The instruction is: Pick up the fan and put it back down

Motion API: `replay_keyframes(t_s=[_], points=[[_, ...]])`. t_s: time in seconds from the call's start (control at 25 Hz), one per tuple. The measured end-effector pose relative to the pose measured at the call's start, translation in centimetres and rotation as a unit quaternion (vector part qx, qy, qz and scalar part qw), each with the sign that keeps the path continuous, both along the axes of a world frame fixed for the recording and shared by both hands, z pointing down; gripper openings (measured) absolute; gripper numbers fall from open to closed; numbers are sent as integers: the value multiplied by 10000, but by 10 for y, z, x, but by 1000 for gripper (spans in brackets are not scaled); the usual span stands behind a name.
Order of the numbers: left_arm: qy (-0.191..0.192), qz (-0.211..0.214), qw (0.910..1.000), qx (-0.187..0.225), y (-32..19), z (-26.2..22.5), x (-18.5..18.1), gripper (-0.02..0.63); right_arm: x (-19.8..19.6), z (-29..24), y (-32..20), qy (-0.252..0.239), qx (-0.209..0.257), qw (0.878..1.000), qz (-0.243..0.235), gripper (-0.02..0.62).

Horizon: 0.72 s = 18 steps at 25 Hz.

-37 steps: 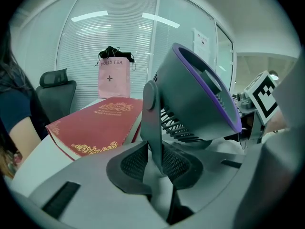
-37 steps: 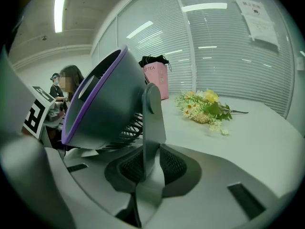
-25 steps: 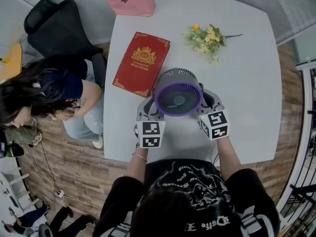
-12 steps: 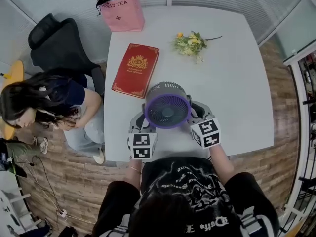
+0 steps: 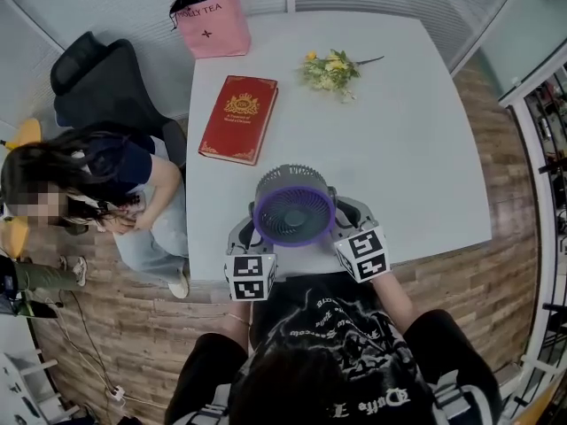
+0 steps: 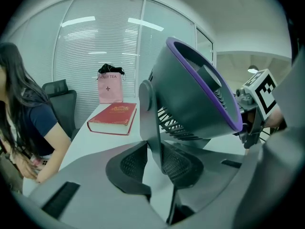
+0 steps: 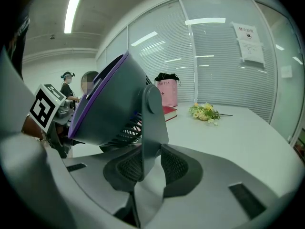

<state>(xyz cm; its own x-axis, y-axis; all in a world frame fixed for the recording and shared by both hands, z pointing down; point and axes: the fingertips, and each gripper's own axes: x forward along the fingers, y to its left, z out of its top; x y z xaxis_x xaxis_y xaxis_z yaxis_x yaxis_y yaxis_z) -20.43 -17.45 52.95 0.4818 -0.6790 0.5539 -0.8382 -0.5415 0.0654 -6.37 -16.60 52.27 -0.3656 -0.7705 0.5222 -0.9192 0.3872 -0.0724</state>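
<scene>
Fan (image 5: 294,206): shifted toward near table (image 5: 416,149) edge, carried aloft; left gripper (image 6: 153,162) and right gripper (image 7: 143,162) each pinching one side of it; set-down pending.

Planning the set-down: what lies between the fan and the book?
Nothing: the head view shows bare table between fan and book.

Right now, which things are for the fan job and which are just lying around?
For the job:
fan, held by its side arms
left gripper
right gripper

Just lying about:
red book
pink bag
flowers
black chair
</scene>
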Motion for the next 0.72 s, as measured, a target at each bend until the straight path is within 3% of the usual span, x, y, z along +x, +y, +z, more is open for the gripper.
replay_keyframes(t_s=[0.16,0.4,0.72], points=[[151,12,9999,-33,20,-3,-3,87,-3,3,21,-3,-64,10000,48,98],[-69,118,9999,11,33,-4,-4,83,-4,2,42,52,-68,9998,196,100],[1,416,9990,-141,41,-4,7,77,5,1,63,19,-141,9977,657,100]])
